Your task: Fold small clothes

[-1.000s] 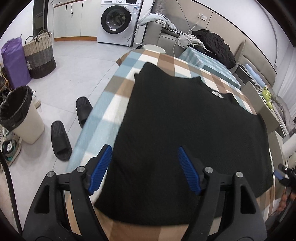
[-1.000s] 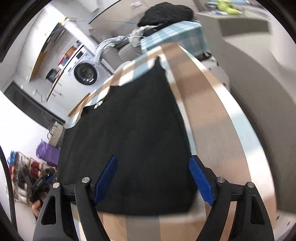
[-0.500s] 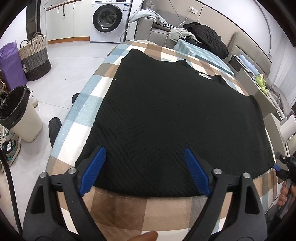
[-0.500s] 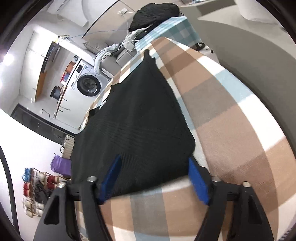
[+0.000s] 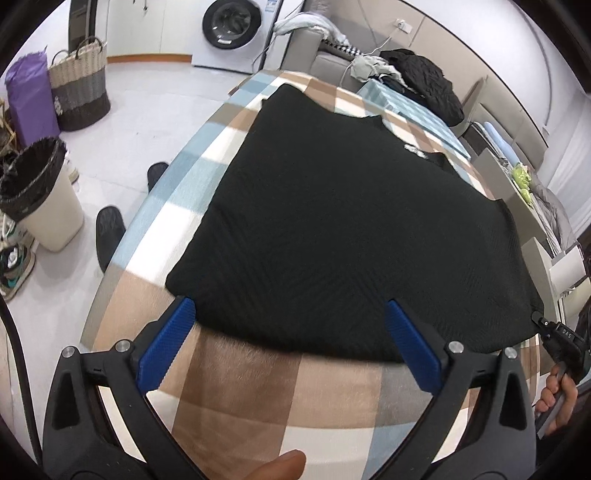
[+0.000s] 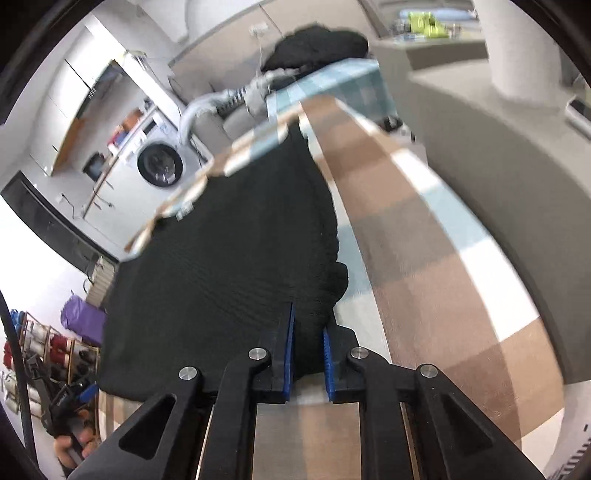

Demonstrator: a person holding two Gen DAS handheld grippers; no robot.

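At hem corner, right gripper [image 6: 308, 343] pinches black sweater [image 6: 229, 251]; left gripper [image 5: 288, 343] agape.

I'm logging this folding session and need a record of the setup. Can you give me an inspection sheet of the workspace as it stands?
Surface: table under a checked cloth in brown, white and blue.
Job's things: one black knit top lying flat; its near right corner is bunched up.
Clutter: nothing seen on the cloth besides the top.
Grippers: left gripper open at the top's near hem, holding nothing; right gripper shut on the top's corner.
Cables: a white cable runs from a wall socket behind the sofa.
Surroundings: washing machine, woven basket, lined bin, black slippers, dark jacket on the sofa.
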